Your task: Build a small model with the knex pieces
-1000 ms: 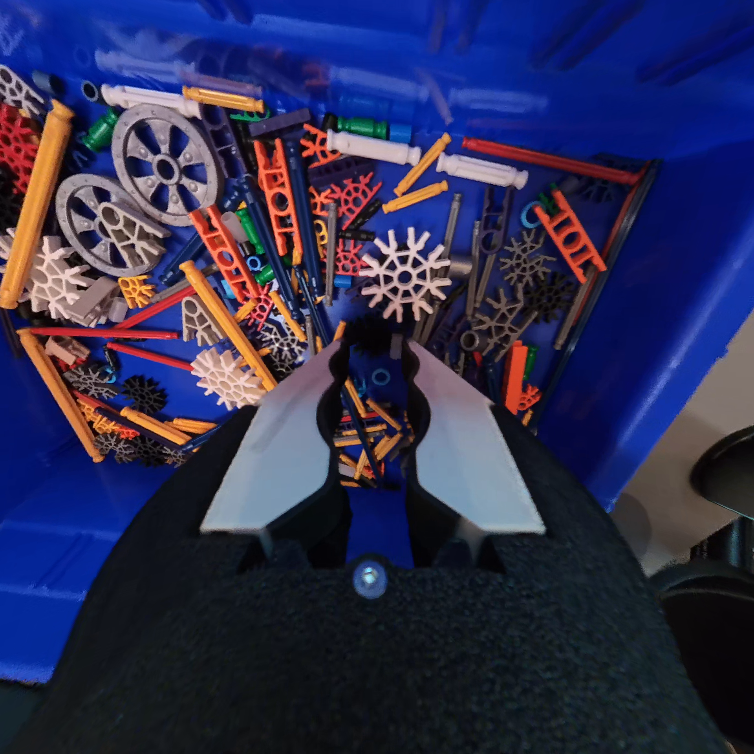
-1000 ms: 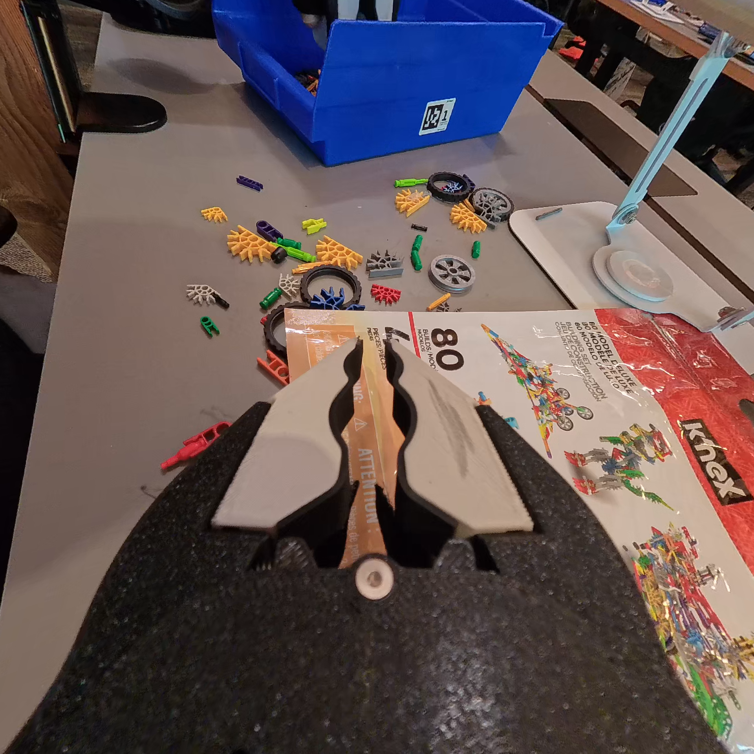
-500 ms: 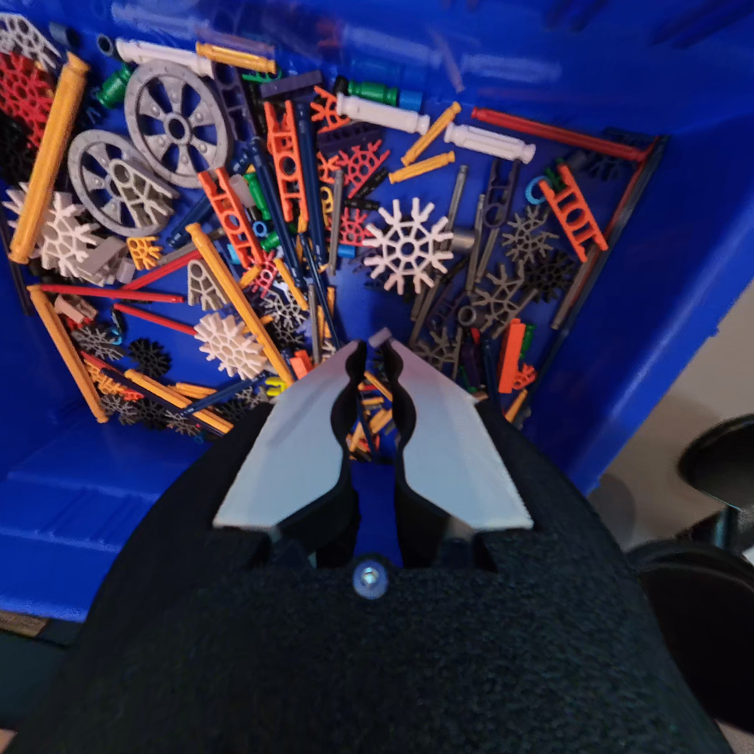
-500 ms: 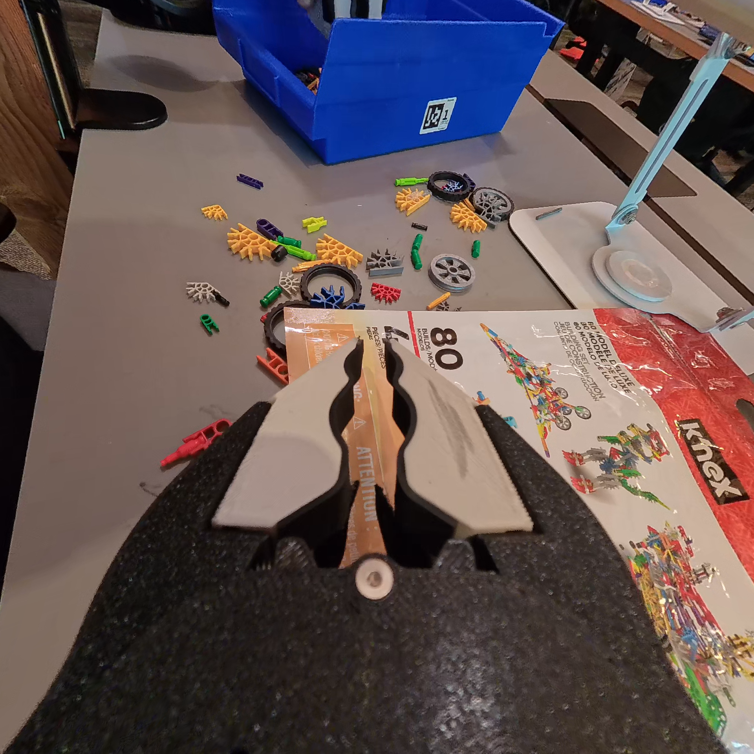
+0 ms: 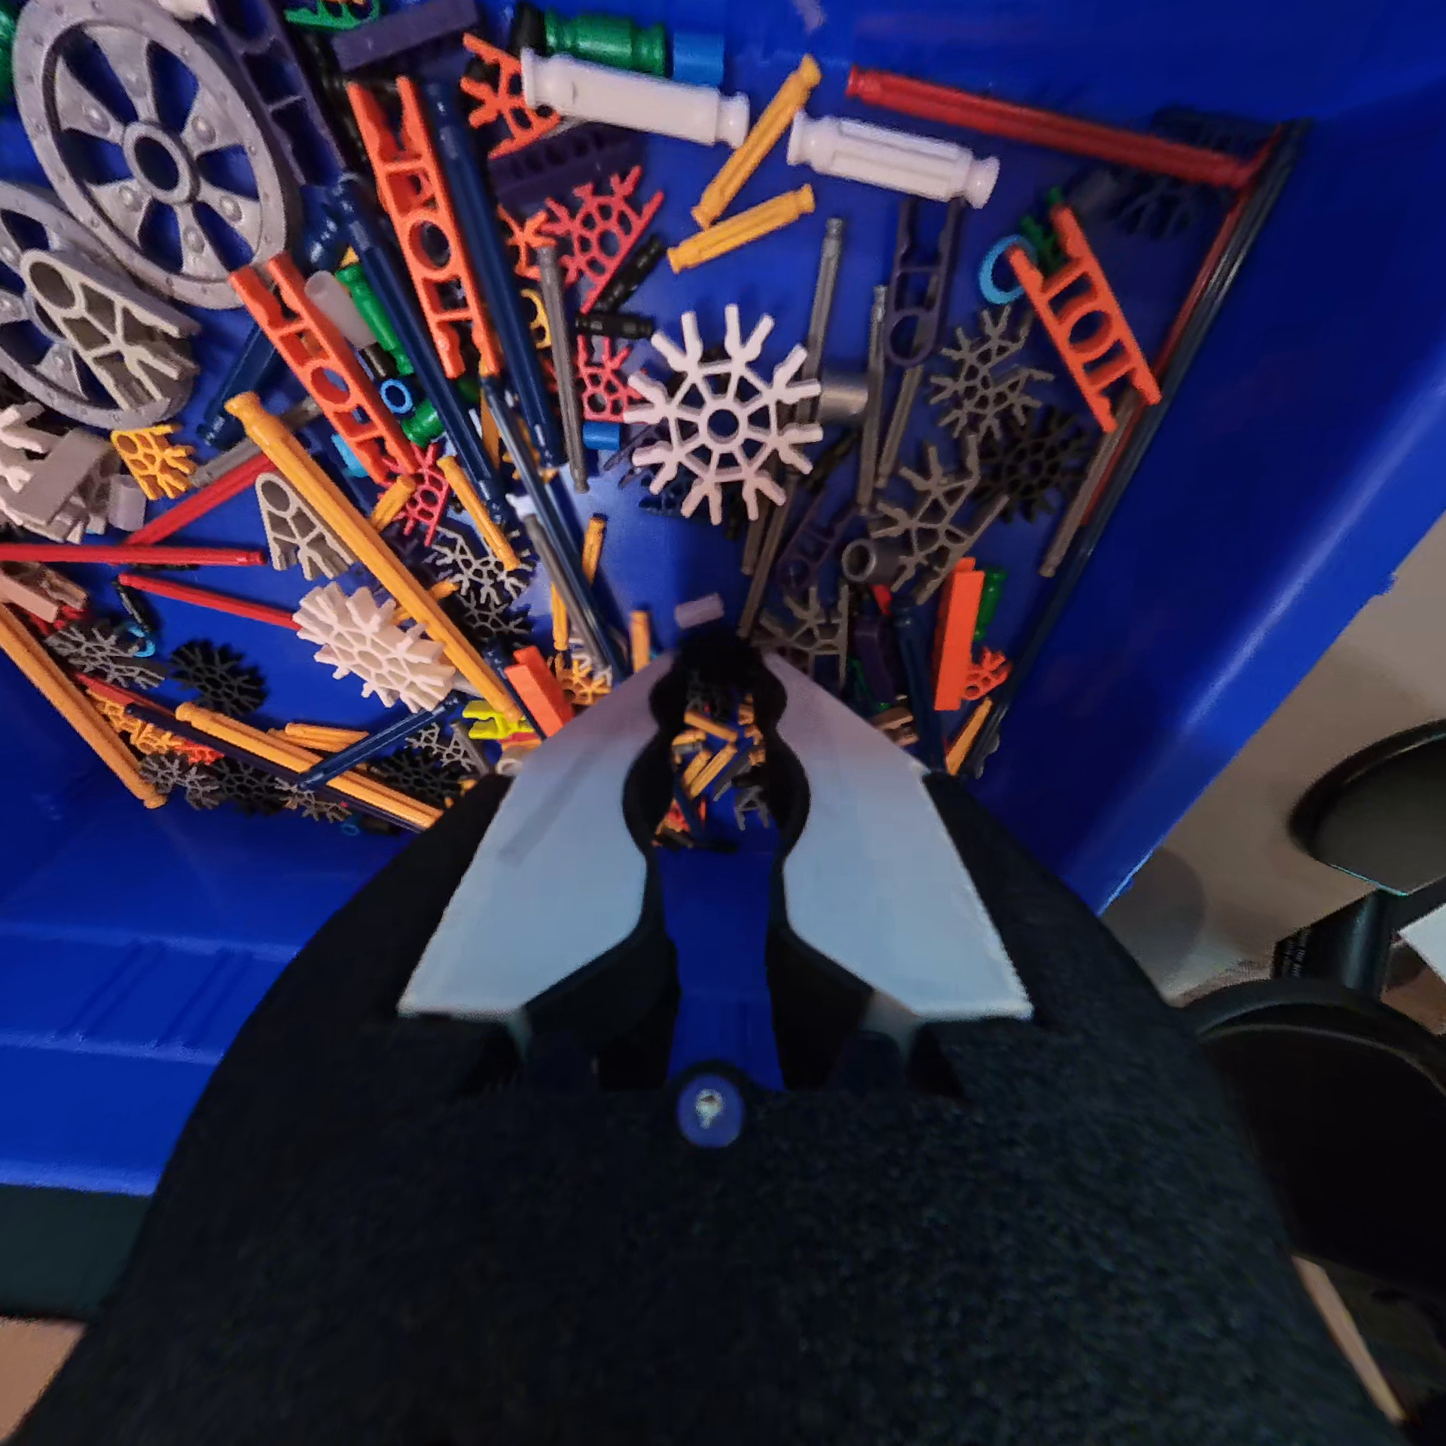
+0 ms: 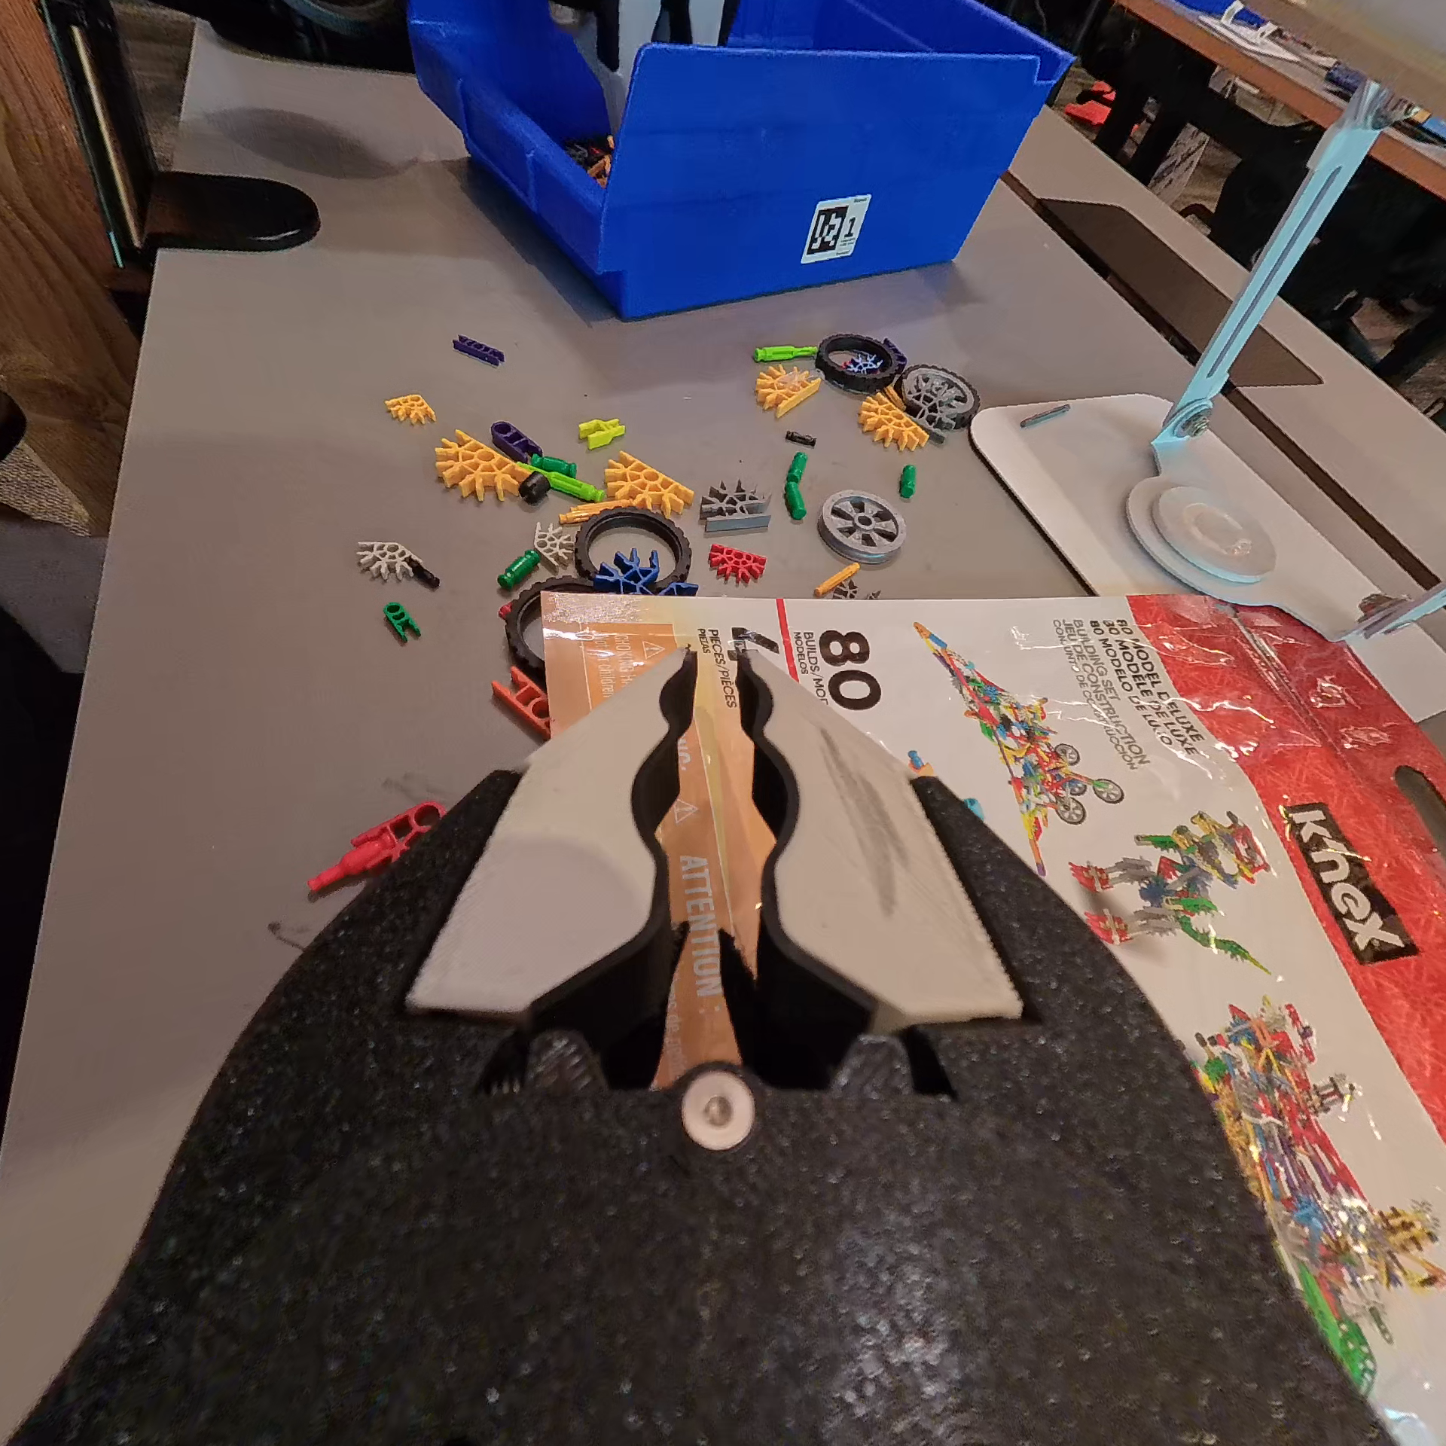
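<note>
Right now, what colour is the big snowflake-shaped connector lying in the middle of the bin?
White. The snowflake-shaped plastic connector shows best in the left wrist view.

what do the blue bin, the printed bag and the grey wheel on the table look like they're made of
Bin: looks like rigid moulded plastic, glossy, its walls catching soft highlights.
Bag: thin plastic film, shiny; it wrinkles and glints, and parts look clear.
Wheel: probably hard plastic with a matte silver-grey finish; moulded spokes and rim studs. Painted metal can't be ruled out.
</note>
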A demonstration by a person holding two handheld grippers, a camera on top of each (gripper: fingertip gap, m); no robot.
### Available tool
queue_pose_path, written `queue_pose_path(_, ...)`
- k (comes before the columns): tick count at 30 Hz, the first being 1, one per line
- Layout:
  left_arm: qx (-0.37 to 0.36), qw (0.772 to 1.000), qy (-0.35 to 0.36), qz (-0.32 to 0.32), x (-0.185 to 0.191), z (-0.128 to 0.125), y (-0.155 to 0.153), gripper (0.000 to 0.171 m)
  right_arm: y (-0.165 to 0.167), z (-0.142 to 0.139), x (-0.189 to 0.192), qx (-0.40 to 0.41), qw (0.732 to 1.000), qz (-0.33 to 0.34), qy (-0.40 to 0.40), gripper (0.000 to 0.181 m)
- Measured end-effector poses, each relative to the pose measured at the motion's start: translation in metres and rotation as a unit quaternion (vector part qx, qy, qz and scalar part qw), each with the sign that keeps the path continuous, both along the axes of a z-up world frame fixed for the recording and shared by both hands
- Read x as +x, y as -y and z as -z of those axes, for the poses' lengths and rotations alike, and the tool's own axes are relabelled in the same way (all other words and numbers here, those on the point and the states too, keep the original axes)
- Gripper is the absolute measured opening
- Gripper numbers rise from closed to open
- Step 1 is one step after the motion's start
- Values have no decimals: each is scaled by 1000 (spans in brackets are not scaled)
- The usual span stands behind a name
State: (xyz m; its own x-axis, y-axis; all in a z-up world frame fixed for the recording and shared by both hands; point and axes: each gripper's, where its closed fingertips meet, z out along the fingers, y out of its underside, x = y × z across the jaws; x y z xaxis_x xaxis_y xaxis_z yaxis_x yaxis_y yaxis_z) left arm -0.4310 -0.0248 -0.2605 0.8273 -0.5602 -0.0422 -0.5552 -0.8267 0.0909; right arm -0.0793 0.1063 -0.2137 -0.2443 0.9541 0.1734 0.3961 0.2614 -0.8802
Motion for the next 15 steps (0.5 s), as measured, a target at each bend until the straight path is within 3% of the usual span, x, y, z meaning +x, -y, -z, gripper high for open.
queue_pose_path(15, 11, 1000, 4, -18, -5, 1, -4, 26, 0, -1, 1, 2, 1000, -1, -3, 8)
